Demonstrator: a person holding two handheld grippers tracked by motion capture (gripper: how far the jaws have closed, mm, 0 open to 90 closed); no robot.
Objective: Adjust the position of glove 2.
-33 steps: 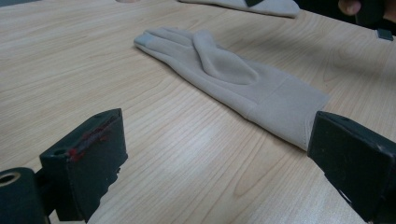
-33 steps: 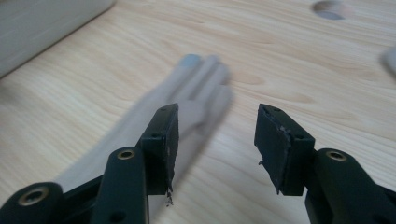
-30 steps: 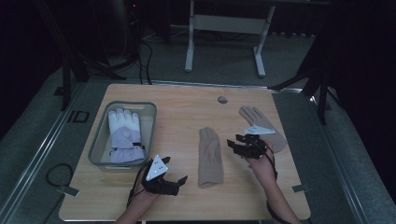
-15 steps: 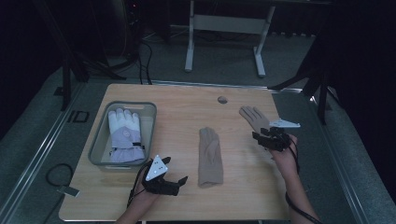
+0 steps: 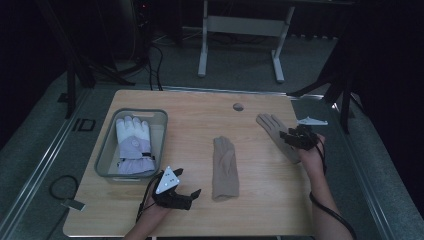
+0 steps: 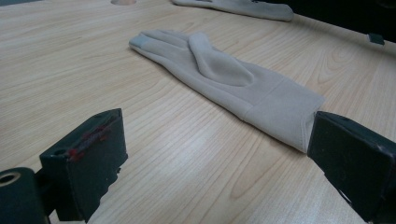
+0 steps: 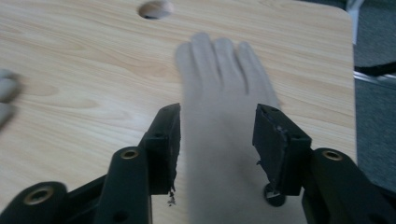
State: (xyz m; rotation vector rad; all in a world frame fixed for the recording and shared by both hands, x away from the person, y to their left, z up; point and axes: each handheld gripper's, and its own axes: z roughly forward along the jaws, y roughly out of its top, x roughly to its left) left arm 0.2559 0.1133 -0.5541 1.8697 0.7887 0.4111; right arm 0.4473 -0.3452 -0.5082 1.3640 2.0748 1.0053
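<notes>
A person's right claw (image 5: 289, 138) hovered over the wrist end of a beige glove (image 5: 272, 129) lying flat near the right edge of the wooden surface (image 5: 260, 210). In the right gripper view the glove (image 7: 224, 116), blurred, ran up between the two black jaws, fingers pointing away twd a round hole (image 7: 155, 9) in the wood; the jaws stood abt half apart, one on each side of the glove, pads (image 7: 171, 140) not pressing on it. Whether they touched the fabric can't be told.

A 2nd beige glove (image 5: 224, 167) lay flat at centre, well apart from the 1st, fingers pointing away from the person. The left claw (image 5: 192, 196) rested low at the near edge, just beside that glove's cuff, grey three-cornered plate (image 5: 168, 180) on top. In the left gripper view the glove (image 6: 224, 79) lay palm-side up w/ thumb folded across, its cuff just beside the right-hand jaw; the jaws stood wide w/ bare wood between them, holding nothing.

At left, a grey tray (image 5: 107, 160) held a white-and-lilac padded glove (image 5: 133, 145), fingers pointing away. A small pale object (image 5: 312, 121) showed by the surface's right edge, beyond the right claw; what it was can't be told.
</notes>
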